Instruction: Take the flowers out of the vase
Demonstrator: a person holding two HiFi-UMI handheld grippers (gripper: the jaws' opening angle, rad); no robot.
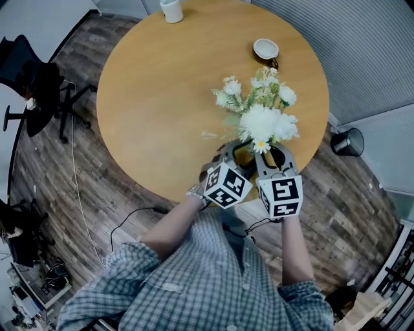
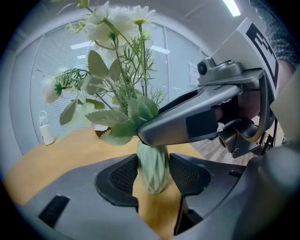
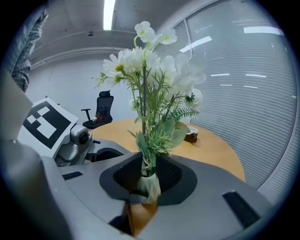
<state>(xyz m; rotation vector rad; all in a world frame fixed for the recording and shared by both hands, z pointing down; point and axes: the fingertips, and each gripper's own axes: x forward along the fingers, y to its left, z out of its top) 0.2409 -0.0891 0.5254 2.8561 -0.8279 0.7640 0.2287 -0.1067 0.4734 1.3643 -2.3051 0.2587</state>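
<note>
**Left gripper view:** the right gripper (image 2: 144, 134) crosses in front of the vase (image 2: 152, 174) and masks its mouth and the stem bases. The upper blooms of the flowers (image 2: 117, 28) are blurred and washed out.

**Right gripper view:** the vase's body is hidden behind the jaws, and only its rim shows.

**Head view:** the flowers and both grippers cover the vase entirely, and the jaw tips of the left gripper (image 1: 234, 152) vanish beneath the blooms. The white cup (image 1: 171, 10) is cut off by the top edge. The small bowl (image 1: 266, 49) is too small to tell its contents. The checked shirt (image 1: 213, 284) runs off the bottom edge.

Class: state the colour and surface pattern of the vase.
The vase is pale green with folded diamond facets, clearest in the left gripper view.
</note>
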